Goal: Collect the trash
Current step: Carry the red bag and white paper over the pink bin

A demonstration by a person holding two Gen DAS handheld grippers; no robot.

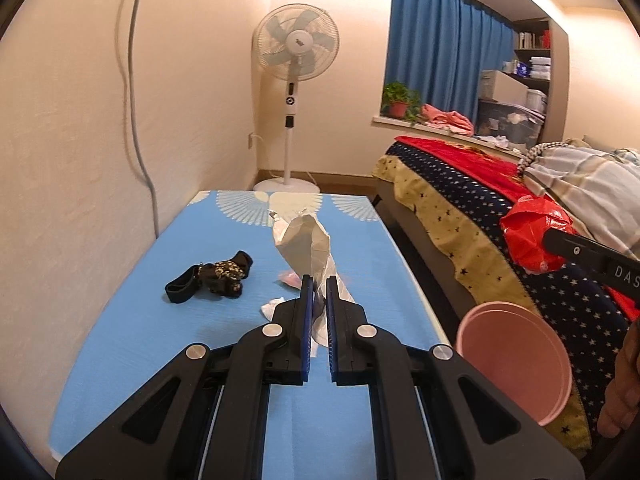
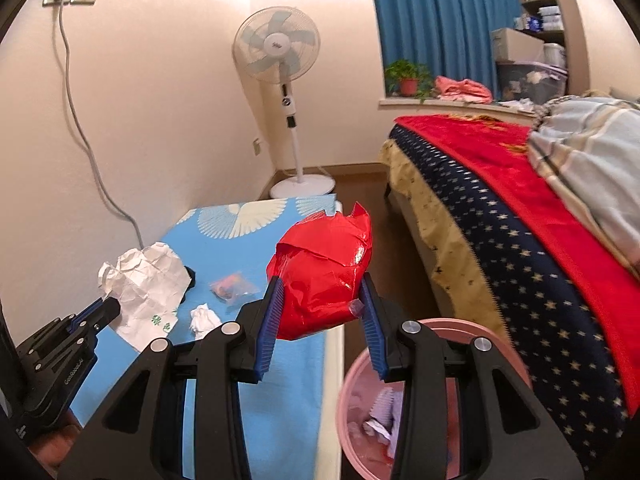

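The pink bin (image 2: pixel 432 396) stands on the floor just below and a little right of the right gripper (image 2: pixel 320 312), which clamps the red wrapper (image 2: pixel 324 276), while further left the left gripper (image 1: pixel 319 312), closed on the white paper (image 1: pixel 304 240), seems farther from the bin.

Cream walls (image 1: pixel 80 120) glowing warm, white standing fan (image 1: pixel 296 46) in the corner, blue curtains (image 1: pixel 440 40) drawn over the window, potted plant (image 1: pixel 398 100) on the sill, shelves (image 1: pixel 534 52) far right, star-patterned bed (image 2: pixel 520 220), wooden floor (image 2: pixel 360 176)
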